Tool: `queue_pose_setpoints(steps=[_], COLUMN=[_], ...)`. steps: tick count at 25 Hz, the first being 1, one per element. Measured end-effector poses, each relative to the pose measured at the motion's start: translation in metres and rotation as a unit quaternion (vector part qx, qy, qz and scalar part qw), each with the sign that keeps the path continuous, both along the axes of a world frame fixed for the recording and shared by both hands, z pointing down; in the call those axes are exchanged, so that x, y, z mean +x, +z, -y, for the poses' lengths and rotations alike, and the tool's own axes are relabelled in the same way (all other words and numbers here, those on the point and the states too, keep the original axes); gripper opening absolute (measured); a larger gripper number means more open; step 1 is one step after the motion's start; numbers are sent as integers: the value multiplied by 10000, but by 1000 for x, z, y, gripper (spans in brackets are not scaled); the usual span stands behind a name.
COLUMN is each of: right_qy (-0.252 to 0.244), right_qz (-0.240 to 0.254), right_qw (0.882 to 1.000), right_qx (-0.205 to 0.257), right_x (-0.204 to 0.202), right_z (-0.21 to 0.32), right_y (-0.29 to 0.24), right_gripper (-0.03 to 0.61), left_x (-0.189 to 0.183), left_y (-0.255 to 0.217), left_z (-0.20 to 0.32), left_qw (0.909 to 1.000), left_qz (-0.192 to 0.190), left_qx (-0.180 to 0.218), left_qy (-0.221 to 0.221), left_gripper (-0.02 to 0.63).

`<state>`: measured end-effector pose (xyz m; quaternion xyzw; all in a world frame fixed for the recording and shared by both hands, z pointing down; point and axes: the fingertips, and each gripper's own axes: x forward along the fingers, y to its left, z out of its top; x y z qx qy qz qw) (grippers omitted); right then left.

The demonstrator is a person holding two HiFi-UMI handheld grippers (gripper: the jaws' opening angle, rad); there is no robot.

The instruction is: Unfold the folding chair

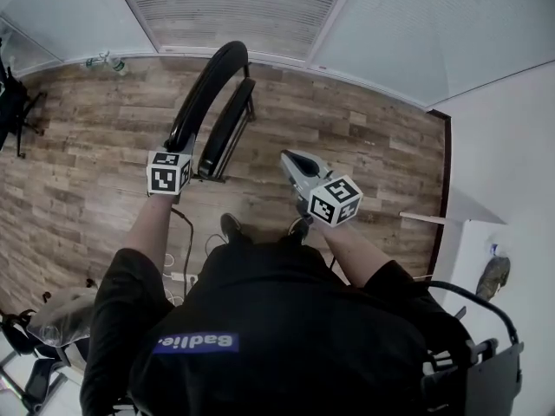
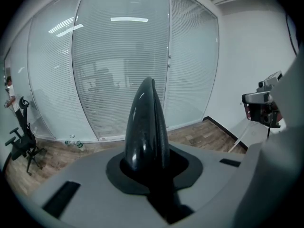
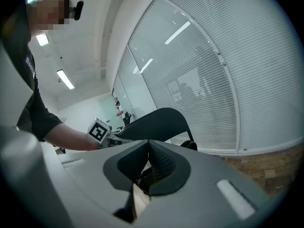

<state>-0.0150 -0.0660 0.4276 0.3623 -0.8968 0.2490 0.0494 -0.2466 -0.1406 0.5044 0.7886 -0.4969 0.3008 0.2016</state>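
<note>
A black folding chair (image 1: 208, 102) stands folded on the wood floor in front of me. My left gripper (image 1: 179, 139) is shut on the top edge of its backrest (image 2: 145, 122), which sticks up between the jaws (image 2: 152, 172). My right gripper (image 1: 287, 157) hangs free just right of the chair, at about seat height. Its ribbed pads (image 3: 159, 163) are pressed together with nothing between them. In the right gripper view the chair's curved back (image 3: 156, 122) lies ahead, with the left gripper's marker cube (image 3: 99, 129) beside it. The right gripper (image 2: 260, 103) also shows in the left gripper view.
A glass wall with blinds (image 1: 234, 7) runs behind the chair. An office chair (image 1: 13, 102) stands far left, bottles (image 1: 108, 61) lie by the glass. A white wall and board (image 1: 434, 219) close the right side. A black frame (image 1: 486, 345) is at lower right.
</note>
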Motion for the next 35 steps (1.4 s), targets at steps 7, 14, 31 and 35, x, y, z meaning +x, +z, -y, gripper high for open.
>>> queue_pose_setpoints(steps=[7,14,31,35], right_qy=[-84,-211,27,224], right_qz=[10,72,-38,-11], right_qw=[9998,9989,9809,9718], right_qx=[-182,-408,-1942,-2346], right_x=[-29,-64,-108,-116], right_z=[20,43,87,100], right_y=[20,38,161,192], right_gripper=[5,14,176,208], left_x=[-9,-11,-11,-12], left_y=[2,2,5,4], left_z=[7,7,7,6], left_qw=[10000,9999,9995,9993], left_qz=[27,37,80,102], left_qx=[59,100,284,332], left_qy=[0,36,88,138], left_gripper=[69,69,69,70])
